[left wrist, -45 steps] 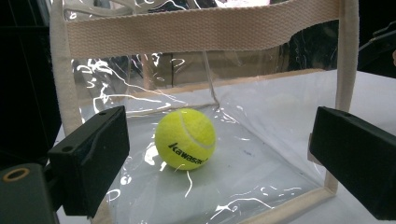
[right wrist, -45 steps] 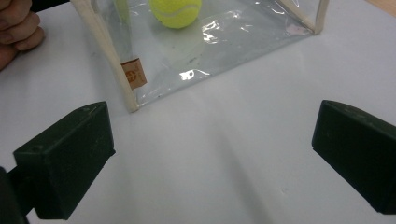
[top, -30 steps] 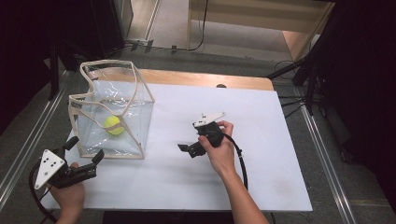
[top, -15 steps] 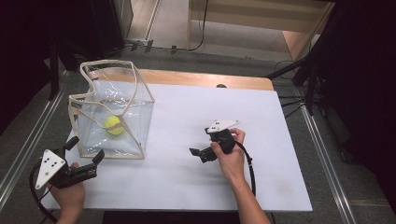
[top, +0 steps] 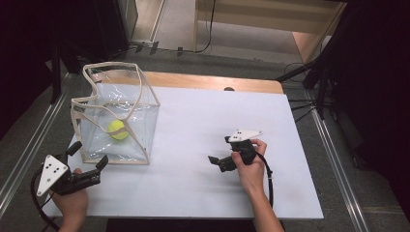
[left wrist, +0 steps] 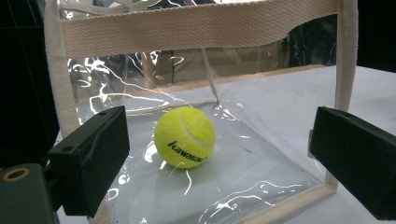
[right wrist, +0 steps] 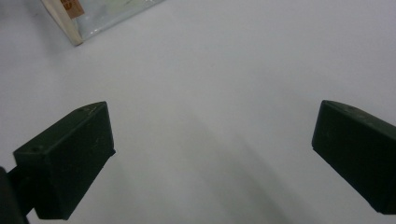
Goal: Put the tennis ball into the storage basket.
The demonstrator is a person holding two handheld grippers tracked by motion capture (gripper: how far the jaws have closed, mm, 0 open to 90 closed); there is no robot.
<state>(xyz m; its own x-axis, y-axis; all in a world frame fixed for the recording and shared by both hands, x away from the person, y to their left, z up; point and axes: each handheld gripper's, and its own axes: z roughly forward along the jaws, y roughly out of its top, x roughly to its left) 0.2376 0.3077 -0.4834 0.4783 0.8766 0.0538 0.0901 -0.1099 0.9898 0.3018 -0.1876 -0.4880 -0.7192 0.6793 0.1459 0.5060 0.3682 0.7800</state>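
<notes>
So I'm standing at the table [top: 193,193] with a set of tongs in each hand. My left gripper [top: 89,164] is hovering just off the near left corner of the clear bag [top: 140,125], the see-through one with the beige fabric trim, and it's pointing straight at the bag's near wall. Its jaws are spread wide and aren't gripping anything. In the left gripper view the bag [left wrist: 196,28] is sitting right in front of the jaws, not touching them as far as I can tell, and the tennis ball [left wrist: 185,136] is showing between the two jaws through the plastic.

The tennis ball [top: 117,129] is lying on the floor of the bag, towards the left side of it in the high view. It's yellow-green with "Kawasaki" printed on it in black.

My right gripper [top: 218,158] is hanging over the bare white tabletop, well apart from the bag, towards the right half of the table. Jaws are wide apart there too, nothing between them but table [right wrist: 224,93]. In the right gripper view I'm catching just a bottom corner of the bag [right wrist: 74,23] at the upper left.
</notes>
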